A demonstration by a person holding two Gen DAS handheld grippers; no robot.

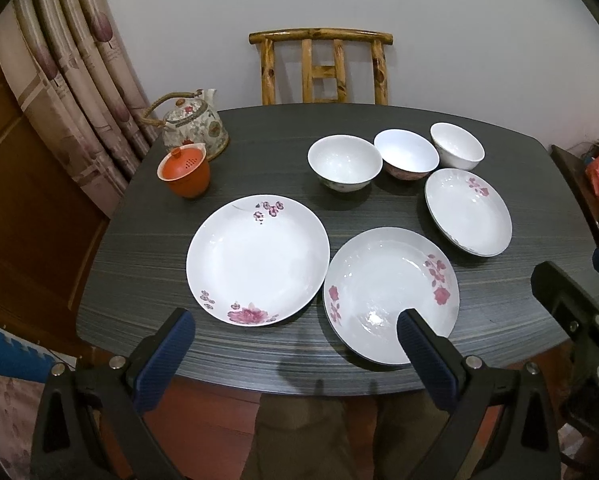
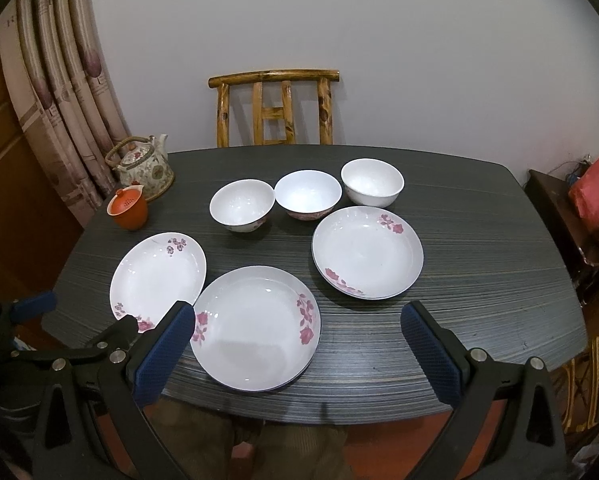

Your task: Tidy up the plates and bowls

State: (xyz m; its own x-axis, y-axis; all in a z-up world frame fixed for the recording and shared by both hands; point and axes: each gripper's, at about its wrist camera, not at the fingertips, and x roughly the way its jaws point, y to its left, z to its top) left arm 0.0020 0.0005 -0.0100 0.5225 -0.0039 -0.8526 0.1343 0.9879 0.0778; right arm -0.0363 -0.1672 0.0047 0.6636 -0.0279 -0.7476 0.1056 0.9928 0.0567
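Three white floral plates lie on the dark table point(image 1: 259, 152): a left plate point(image 1: 258, 259) point(image 2: 158, 276), a middle plate point(image 1: 391, 294) point(image 2: 255, 328) and a right plate point(image 1: 468, 212) point(image 2: 367, 253). Behind them stand three white bowls in a row: left point(image 1: 344, 162) point(image 2: 242, 205), middle point(image 1: 406, 153) point(image 2: 308, 194), right point(image 1: 456, 145) point(image 2: 372, 181). My left gripper point(image 1: 295, 322) is open and empty above the table's near edge, before the left and middle plates. My right gripper point(image 2: 297, 316) is open and empty, over the middle plate's near side.
A floral teapot point(image 1: 195, 124) point(image 2: 145, 166) and an orange lidded cup point(image 1: 184, 171) point(image 2: 128, 207) stand at the table's far left. A wooden chair point(image 1: 323, 66) point(image 2: 275, 108) is behind the table. Curtains hang at left. A red bag point(image 2: 595, 200) sits at right.
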